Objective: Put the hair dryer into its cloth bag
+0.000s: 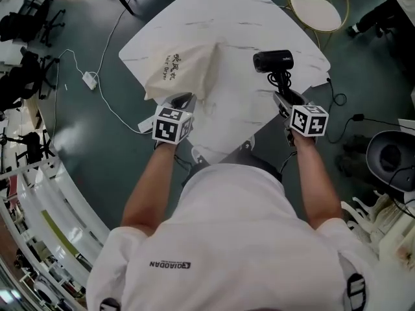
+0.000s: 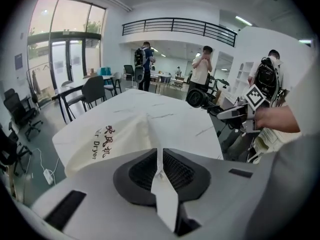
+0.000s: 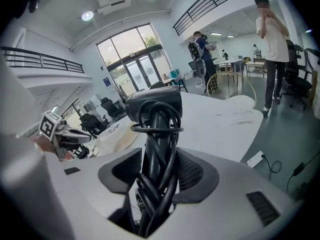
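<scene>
The hair dryer [image 1: 272,60] was black, with a short, thick barrel set crosswise on top of a slim handle. Its black cord [image 3: 159,149] was wound round the handle in several loose loops, one of them ringing it just below the barrel. A little pale print showed on the right end of the barrel. The right gripper [image 3: 152,191] had the dryer by the handle: its jaws stood fairly wide apart, with their ribbed pads pressed on the handle and the coils of cord from both sides. The dryer rose upright out of the jaws, barrel at the far end, over the right part of the white, faintly veined table [image 1: 246,11].

The cloth bag [image 1: 185,70] was cream-coloured and soft, and it lay crumpled on the left part of the table, well apart from the dryer. Dark print ran along it: a few characters, with the words "Hair Dryer" beside them. The left gripper [image 2: 159,171] was at the bag's near edge. Its jaws were closed almost fully together, pinching a thin fold of the cloth that ran down between the pads. From that pinch a raised crease ran away across the bag towards the far side.

Beyond the table's far right corner stood a chair [image 1: 316,5] with a gold wire frame and a white seat. On the dark floor to the left lay a white power strip [image 1: 89,80] with its cable trailing.
</scene>
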Available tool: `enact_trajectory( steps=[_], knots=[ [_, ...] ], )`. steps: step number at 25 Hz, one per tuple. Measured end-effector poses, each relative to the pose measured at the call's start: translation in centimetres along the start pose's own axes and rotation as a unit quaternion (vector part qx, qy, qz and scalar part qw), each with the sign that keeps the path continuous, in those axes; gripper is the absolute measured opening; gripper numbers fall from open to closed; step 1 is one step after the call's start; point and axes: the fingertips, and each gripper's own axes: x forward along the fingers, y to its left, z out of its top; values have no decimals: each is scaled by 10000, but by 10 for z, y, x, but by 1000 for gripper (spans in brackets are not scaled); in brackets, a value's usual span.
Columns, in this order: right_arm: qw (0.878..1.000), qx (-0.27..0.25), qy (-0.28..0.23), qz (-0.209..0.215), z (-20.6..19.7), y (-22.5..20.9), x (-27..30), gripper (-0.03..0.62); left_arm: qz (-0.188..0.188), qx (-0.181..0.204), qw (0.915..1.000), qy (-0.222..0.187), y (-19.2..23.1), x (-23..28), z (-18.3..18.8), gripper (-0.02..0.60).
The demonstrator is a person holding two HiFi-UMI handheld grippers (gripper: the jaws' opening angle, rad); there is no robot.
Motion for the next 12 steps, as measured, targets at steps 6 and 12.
enact_trajectory(
  steps=[6,12],
  knots=[
    [9999,75,-56,45,-21,22,-19,224,-11,224,9994,255,6,36,9,108],
    [9997,167,-158,103,-34,40,-29,224,178,310,9973,649,15,79,3,164]
  ],
)
